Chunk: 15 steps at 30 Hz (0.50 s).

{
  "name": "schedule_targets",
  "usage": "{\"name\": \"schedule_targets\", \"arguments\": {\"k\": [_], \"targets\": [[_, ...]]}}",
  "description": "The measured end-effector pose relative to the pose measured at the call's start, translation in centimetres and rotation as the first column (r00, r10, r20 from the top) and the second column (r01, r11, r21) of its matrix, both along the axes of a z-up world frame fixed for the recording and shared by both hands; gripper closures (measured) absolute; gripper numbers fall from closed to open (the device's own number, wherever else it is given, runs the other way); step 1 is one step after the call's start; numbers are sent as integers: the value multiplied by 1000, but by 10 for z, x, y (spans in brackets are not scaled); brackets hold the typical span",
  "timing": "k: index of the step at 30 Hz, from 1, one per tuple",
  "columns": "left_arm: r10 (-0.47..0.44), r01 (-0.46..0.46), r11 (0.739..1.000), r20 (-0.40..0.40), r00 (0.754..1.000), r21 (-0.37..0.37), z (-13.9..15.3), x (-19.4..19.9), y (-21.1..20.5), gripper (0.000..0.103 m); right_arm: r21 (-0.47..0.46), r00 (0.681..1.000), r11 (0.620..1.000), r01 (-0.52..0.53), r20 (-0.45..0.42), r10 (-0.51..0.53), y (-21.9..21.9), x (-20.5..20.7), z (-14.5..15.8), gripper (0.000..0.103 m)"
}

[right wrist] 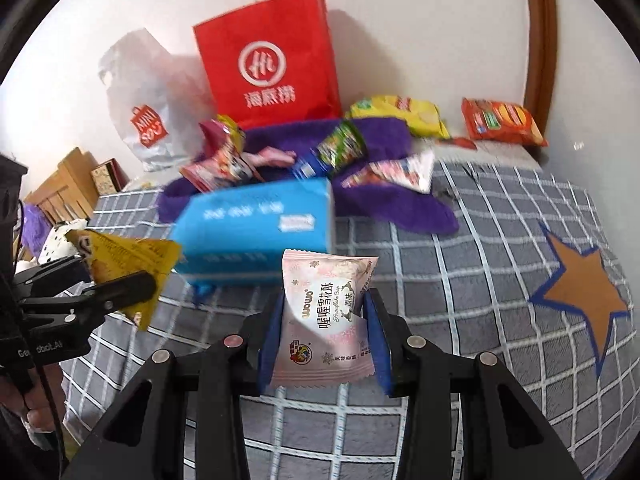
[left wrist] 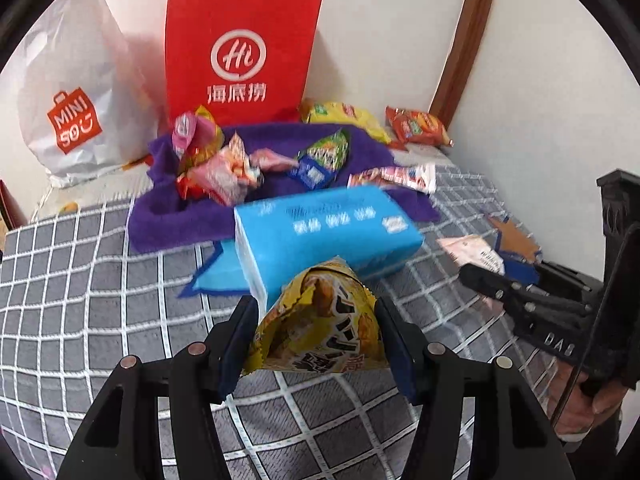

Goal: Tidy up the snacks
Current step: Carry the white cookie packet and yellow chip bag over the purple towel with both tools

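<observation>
My left gripper (left wrist: 318,312) is shut on a yellow snack packet (left wrist: 320,332), held above the checked bedspread. In the right wrist view that packet (right wrist: 128,266) shows at the left, between the left gripper's fingers. My right gripper (right wrist: 325,312) is shut on a pink snowflake-pastry packet (right wrist: 324,320), also lifted off the bed. In the left wrist view the right gripper (left wrist: 484,280) shows at the right edge with that pink packet (left wrist: 472,252) just beyond its fingers. Several more snack packets lie on a purple towel (left wrist: 168,220) behind a blue tissue pack (left wrist: 320,236).
A red paper bag (left wrist: 240,52) and a white plastic bag (left wrist: 72,92) stand against the wall. A yellow chip bag (right wrist: 400,114) and an orange packet (right wrist: 500,120) lie at the back right. The grey checked bedspread (right wrist: 500,240) carries an orange star patch (right wrist: 588,284). A person's hand (left wrist: 584,408) grips the right tool.
</observation>
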<state>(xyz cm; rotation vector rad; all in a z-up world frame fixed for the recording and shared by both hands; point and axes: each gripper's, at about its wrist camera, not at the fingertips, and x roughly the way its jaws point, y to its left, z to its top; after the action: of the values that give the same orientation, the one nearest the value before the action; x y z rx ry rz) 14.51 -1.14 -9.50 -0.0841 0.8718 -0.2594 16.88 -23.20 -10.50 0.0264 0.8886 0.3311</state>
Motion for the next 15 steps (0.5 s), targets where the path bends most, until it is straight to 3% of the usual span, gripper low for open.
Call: {"name": "schedule_targets", "arguments": {"k": [4,15], "targets": [[-1,1,999,4,1000,-36,17,9,4,45,13,1000,1000,-7,25,7,8,6,17,63],[11,-10,1000,41,999,-27,56,46,15,45,25,998,1000,12,55,-14,21,45,55,64]]}}
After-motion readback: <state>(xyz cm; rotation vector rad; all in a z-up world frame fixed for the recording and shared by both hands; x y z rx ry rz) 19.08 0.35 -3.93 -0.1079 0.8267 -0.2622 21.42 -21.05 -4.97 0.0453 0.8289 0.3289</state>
